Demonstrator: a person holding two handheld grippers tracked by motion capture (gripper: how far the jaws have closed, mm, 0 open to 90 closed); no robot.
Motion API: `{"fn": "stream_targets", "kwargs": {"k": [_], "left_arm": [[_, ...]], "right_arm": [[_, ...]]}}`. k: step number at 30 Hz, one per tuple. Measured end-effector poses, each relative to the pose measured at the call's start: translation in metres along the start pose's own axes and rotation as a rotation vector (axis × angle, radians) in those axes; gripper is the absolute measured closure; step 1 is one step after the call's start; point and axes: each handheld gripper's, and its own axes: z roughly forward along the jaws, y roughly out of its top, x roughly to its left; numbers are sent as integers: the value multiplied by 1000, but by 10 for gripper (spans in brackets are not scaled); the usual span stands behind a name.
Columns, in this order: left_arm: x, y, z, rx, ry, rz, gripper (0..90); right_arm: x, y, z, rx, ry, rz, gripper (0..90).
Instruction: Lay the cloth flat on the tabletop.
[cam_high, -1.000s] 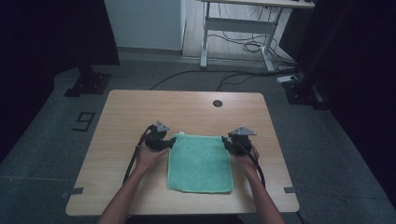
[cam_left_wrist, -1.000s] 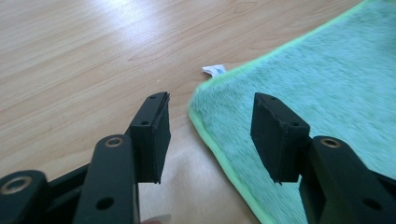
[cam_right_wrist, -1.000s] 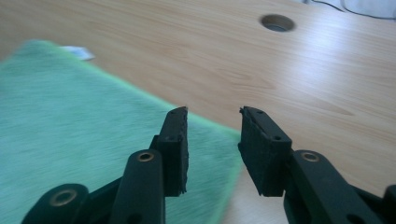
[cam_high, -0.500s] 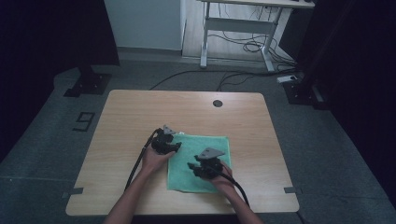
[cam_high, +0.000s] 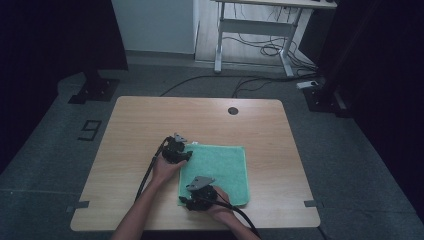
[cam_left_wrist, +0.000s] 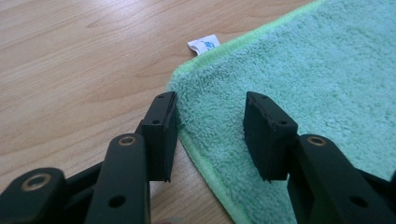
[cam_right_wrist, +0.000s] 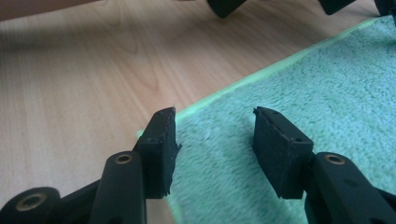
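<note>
Towel (cam_high: 216, 170): lies flat on the surface (cam_high: 140, 120), near its front edge.
Your left claw (cam_left_wrist: 210, 135): jaws apart, straddling the towel's far-left corner, by its tag (cam_left_wrist: 204, 44).
Your right claw (cam_right_wrist: 215, 140): jaws apart, over the towel's near-left corner.

Green terry towel (cam_high: 217, 170) laid flat and unfolded on the wooden table (cam_high: 150, 115), toward the near edge, right of centre; lighter green stitched hem seen; small white label (cam_left_wrist: 204, 45) noted at far left corner.
</note>
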Motion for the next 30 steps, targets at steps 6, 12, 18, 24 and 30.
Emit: {"fn": "stream_targets", "kwargs": {"k": [6, 12, 18, 24, 30], "left_arm": [[2, 3, 1, 11, 2, -8, 538], [6, 7, 2, -17, 33, -19, 553], [10, 14, 7, -13, 57, -22, 590], [12, 16, 13, -6, 55, -28, 620], [15, 18, 11, -13, 33, -35, 604]], "right_arm": [[5, -4, -5, 1, 10, 0, 499], [1, 0, -8, -18, 23, 24, 475], [-4, 7, -1, -9, 2, 24, 472], [3, 4, 3, 11, 3, 3, 453], [3, 4, -1, -6, 6, 6, 439]]}}
